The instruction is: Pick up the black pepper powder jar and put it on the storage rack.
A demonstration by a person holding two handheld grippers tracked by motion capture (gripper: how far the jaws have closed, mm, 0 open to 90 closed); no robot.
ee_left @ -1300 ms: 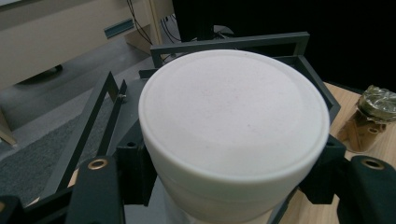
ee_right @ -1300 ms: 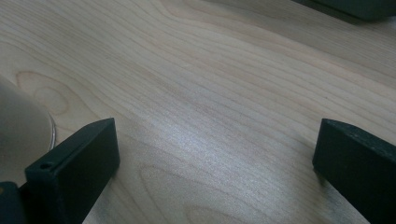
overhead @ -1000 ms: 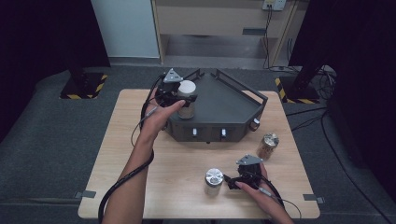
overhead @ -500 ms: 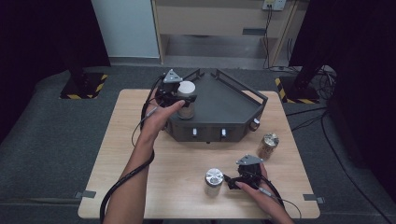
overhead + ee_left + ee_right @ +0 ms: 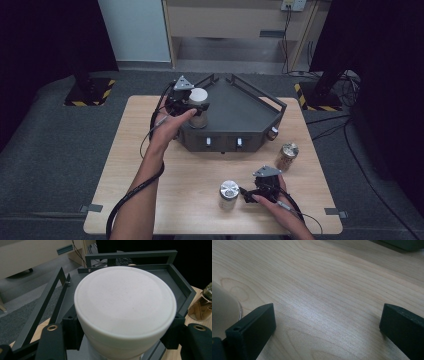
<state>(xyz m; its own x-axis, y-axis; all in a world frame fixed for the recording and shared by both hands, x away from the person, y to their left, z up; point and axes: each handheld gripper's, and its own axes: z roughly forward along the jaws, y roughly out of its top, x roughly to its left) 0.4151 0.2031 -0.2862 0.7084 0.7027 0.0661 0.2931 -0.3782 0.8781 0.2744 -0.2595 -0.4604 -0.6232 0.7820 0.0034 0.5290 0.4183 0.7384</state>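
Pale wooden bench [image 5: 150, 150] carrying dark grey metal tray [image 5: 250, 107] at 12 o'clock | left gripper [image 5: 192, 107] jaws clamping white-lidded jar [image 5: 125, 307] | right gripper [image 5: 247, 192] jaws standing wide, holding nothing, steel-lidded jar [image 5: 229, 194] at its 9 o'clock

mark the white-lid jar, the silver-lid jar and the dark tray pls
white-lid jar [image 5: 125, 302], left gripper view, centre of its lid
silver-lid jar [image 5: 229, 190], high view, its lid
dark tray [image 5: 260, 100], high view, far right rail

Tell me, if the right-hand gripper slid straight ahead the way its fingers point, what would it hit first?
Probably the silver-lidded jar: the right gripper points at it across bare table, open. Its own view puts the jar's edge beside one finger, so it might slip past.
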